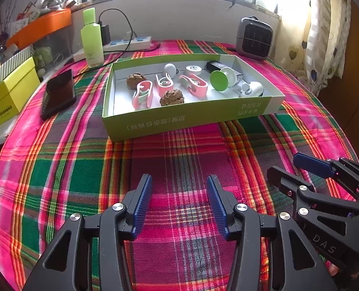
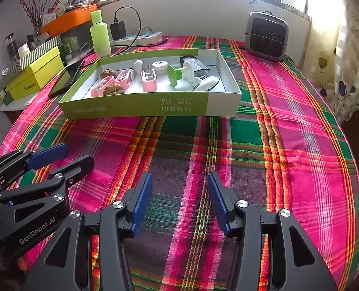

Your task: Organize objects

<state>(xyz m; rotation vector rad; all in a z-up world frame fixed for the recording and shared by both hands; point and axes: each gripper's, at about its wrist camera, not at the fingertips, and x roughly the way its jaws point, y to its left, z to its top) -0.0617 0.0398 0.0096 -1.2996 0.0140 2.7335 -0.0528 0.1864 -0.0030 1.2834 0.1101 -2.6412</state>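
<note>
Objects are sitting gathered inside a shallow green box [image 1: 191, 118] on a plaid cloth [image 1: 82, 169]: pink clips [image 1: 143, 94], a green-and-white spool [image 1: 219, 78], two brown walnuts [image 1: 171, 97]. Nothing loose is showing in front of the box, so sorting is looking nearly finished. Both grippers, left gripper [image 1: 179, 203] and right gripper [image 2: 179, 201], are hovering near the box's front wall, tilting downward, jaws standing wide, holding nothing.

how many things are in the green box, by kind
pink clips: 3
brown walnuts: 2
white round pieces: 2
green-and-white spool: 1
black item at the back: 1
white gadget: 1
total: 10
</note>
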